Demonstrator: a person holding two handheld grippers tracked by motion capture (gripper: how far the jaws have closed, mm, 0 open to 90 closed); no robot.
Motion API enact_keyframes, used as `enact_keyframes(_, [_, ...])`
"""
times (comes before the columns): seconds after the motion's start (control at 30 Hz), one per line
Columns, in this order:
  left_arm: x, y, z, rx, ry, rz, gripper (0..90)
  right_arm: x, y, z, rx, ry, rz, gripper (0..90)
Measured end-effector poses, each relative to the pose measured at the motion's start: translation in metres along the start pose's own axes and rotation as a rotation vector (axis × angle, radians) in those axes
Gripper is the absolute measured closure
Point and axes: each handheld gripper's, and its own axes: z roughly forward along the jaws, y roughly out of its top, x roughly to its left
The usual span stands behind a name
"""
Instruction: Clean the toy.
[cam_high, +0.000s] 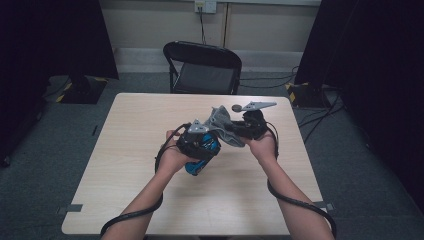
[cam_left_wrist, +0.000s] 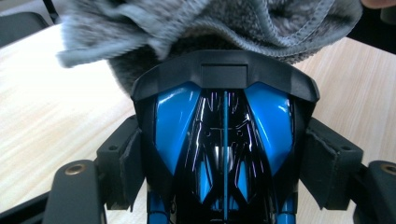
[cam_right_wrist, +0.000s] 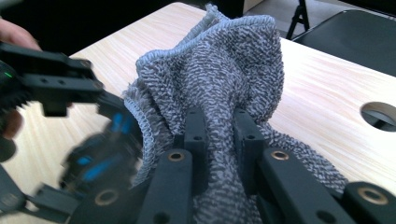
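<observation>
1. Above the middle of the wooden table, both hands hold the work in the air: left gripper has a blue and black toy car, right gripper has a grey terry cloth
2. Left gripper: jaws stand wide, pads clamped on both flanks of the car body; the car's black end points away from the camera, straight into the cloth
3. Right gripper: jaws nearly together, pinching a bunched fold of the cloth; the rest of the fabric billows up and forward past the jaws
4. Relative position: cloth drapes over and touches the car's far end; in the high view the cloth sits between the two grippers, right gripper just beyond it
5. Progress, my read: wiping the car looks underway, contact is at one end so far; blue sides and top look untouched by the cloth, so most of the body is left
6. Nothing lies on the table yet, so put-down of car and cloth is not done
</observation>
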Motion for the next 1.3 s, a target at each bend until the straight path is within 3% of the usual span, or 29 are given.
enact_keyframes(0.3, [0.005,-0.002,0.004,0.004,0.022,-0.01,25.5,0.014,-0.002,0.009,0.021,0.057,-0.021,79.6])
enact_keyframes(0.57, [0.01,-0.002,0.001,0.009,0.038,-0.018,25.5,0.012,-0.01,0.009,0.021,0.077,-0.009,79.6])
enact_keyframes(1.3, [0.027,-0.001,-0.018,-0.036,0.094,-0.049,25.5,0.014,-0.047,0.008,0.102,0.13,-0.035,79.6])
